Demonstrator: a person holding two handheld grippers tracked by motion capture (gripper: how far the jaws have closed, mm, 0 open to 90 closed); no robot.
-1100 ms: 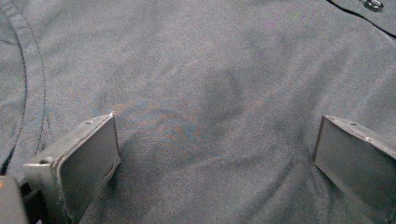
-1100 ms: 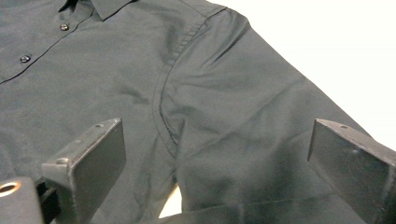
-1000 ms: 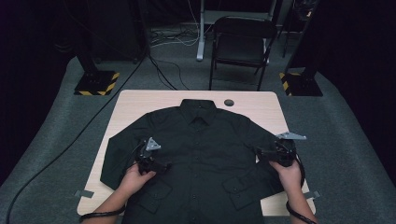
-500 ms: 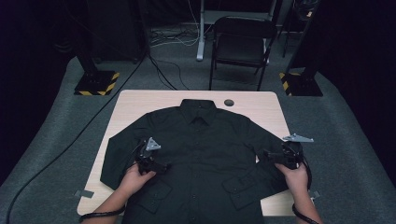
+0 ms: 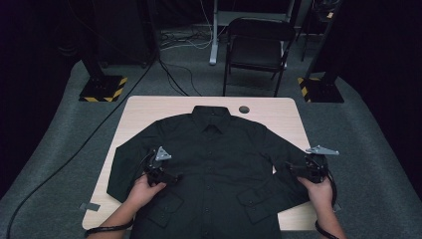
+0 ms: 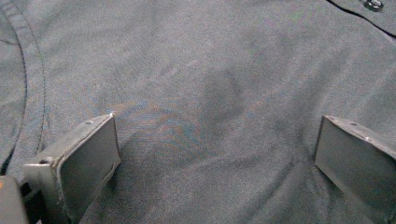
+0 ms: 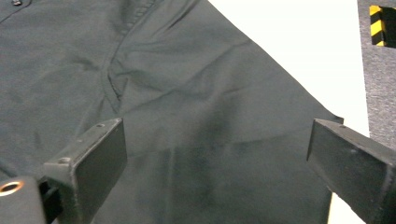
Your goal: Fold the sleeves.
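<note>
A black shirt (image 5: 214,164) lies spread flat, front up, over the pale wooden table (image 5: 149,107), filling the middle and lower part of the high view; its collar points toward the top of the frame and its sleeves angle down to the lower left and lower right. The left gripper (image 5: 171,177) rests on the shirt's body at lower left of centre, held by the left hand (image 5: 142,189). In the left gripper view its jaws stand wide apart with bare dark cloth (image 6: 210,93) between them. The right gripper (image 5: 293,169) sits over the sleeve at lower right, held by the right hand (image 5: 318,189). In the right gripper view its jaws are also spread apart, over the sleeve cloth (image 7: 210,130), with table edge showing at upper right
</note>
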